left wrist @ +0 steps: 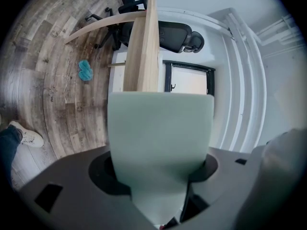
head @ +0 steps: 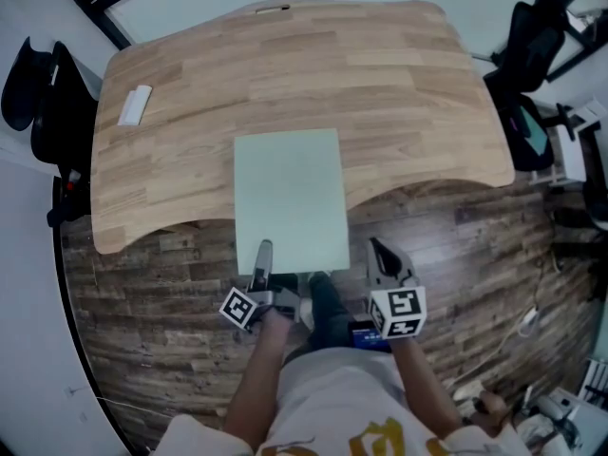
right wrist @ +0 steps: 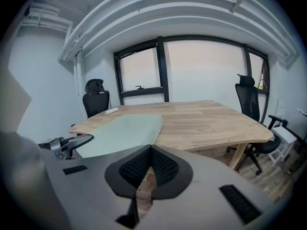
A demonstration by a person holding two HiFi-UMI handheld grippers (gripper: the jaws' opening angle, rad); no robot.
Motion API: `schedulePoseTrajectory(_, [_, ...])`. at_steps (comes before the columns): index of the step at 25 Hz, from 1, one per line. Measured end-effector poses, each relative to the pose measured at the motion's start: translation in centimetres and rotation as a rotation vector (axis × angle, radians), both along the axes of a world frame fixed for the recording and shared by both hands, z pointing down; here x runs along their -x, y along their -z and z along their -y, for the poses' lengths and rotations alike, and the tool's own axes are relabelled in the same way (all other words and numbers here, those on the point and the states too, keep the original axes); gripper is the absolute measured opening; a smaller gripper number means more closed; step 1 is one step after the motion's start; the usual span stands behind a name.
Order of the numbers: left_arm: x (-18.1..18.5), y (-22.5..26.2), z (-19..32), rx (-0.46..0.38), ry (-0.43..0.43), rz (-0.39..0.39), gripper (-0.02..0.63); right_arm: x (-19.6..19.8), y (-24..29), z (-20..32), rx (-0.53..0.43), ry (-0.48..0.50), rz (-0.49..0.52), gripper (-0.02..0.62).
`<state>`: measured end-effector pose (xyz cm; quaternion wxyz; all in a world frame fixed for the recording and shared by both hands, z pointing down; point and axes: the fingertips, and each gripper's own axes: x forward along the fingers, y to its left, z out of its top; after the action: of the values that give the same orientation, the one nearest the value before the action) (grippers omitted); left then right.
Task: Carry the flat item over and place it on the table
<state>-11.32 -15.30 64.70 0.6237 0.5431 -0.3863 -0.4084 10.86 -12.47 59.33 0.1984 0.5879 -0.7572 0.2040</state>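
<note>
left gripper (head: 263, 251) clamps the green sheet (left wrist: 160, 128), clear in its own view; right gripper (right wrist: 150, 150) is closed, empty.

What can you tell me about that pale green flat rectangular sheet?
The pale green flat rectangular sheet looks smooth and stiff, with some thickness at its edges. It lies level, its far part over the light wooden table, its near end jutting past the table's edge. The left gripper clamps that near edge. Contact with the wood is unclear.

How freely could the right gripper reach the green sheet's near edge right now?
Probably yes: the right gripper hangs shut and empty beside the green sheet, nothing between them.
</note>
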Motion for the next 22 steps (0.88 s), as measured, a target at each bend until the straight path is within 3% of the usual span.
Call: schedulePoseTrajectory(22, [-1.3, -0.7, 2.1, 0.005, 0.053, 0.052, 0.29, -0.1, -1.2, 1.4, 0.022, 0.033, -0.02, -0.002])
